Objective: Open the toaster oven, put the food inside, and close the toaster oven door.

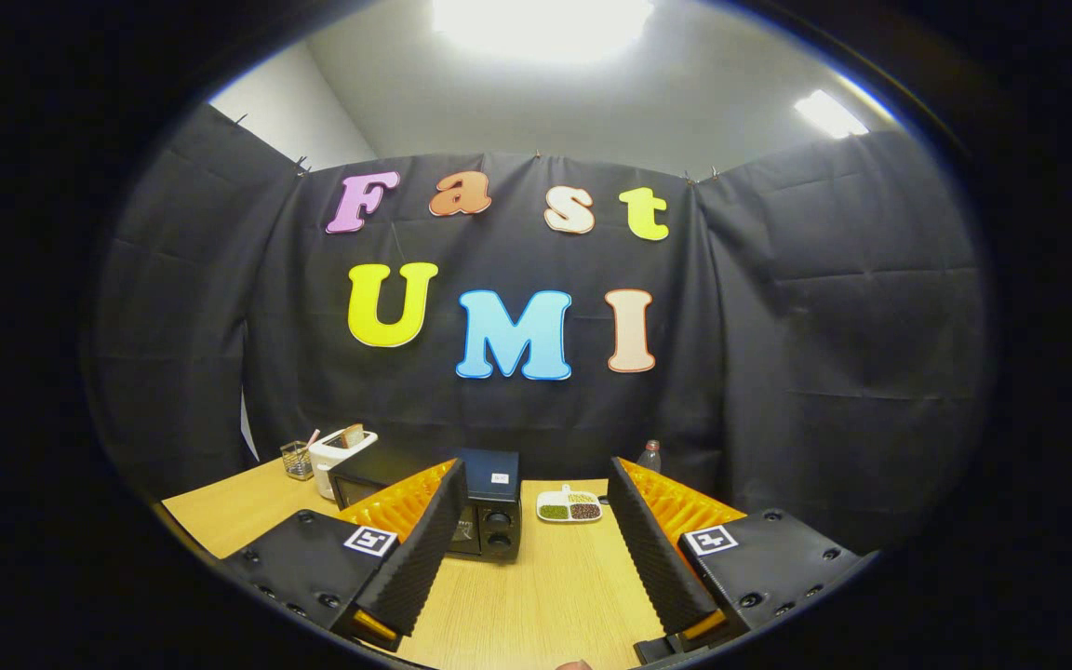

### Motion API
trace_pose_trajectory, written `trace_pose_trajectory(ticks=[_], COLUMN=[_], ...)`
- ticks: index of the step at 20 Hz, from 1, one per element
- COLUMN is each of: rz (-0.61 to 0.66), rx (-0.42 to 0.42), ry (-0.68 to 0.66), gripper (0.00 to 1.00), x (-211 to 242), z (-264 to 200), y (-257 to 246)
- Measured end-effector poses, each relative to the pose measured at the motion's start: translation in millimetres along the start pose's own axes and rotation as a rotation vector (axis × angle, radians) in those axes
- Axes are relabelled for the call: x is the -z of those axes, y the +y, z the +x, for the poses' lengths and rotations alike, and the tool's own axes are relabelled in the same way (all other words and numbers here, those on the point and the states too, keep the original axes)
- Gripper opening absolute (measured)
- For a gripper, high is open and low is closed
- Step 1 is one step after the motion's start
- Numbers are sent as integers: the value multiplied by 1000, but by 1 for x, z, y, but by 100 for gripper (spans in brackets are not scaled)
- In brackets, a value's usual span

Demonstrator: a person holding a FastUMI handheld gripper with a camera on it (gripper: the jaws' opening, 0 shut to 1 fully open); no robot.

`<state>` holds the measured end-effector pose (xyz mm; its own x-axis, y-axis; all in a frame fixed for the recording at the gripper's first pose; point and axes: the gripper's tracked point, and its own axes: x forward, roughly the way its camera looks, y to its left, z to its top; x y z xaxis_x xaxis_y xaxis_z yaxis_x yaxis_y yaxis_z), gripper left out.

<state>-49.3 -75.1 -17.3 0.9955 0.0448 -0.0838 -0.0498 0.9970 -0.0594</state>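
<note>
The gripper (530,484) hangs above the wooden table (536,596) with its jaws spread wide apart and nothing held between them; bare tabletop shows in the gap. Just beyond the left finger stands the black toaster oven (485,507), its door shut, two round knobs one above the other on the right side of its front panel and a small white sticker on its top. The left finger covers much of the oven's glass door. To the right of the toaster oven, and apart from it, a small white divided dish (569,507) lies on the table, holding green food in one compartment and dark reddish-brown food in another, with a smaller portion at its far end that is too small to make out. Behind the toaster oven to its left stands a white pop-up toaster (339,454) with a slice of bread sticking up from its slot, and further left of that a clear glass cup (296,459) with a thin stick in it. Well to the right of the toaster oven, near the black cloth wall, stands a clear plastic bottle (649,456).
</note>
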Motion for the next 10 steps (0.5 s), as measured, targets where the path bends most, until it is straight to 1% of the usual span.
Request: trace_pose_trajectory(ticks=[5, 10], rz=[-19, -2], rx=[-23, -18], ry=[-2, -2], gripper=[96, 96], x=[-1, 0], z=[-4, 0], y=[7, 7])
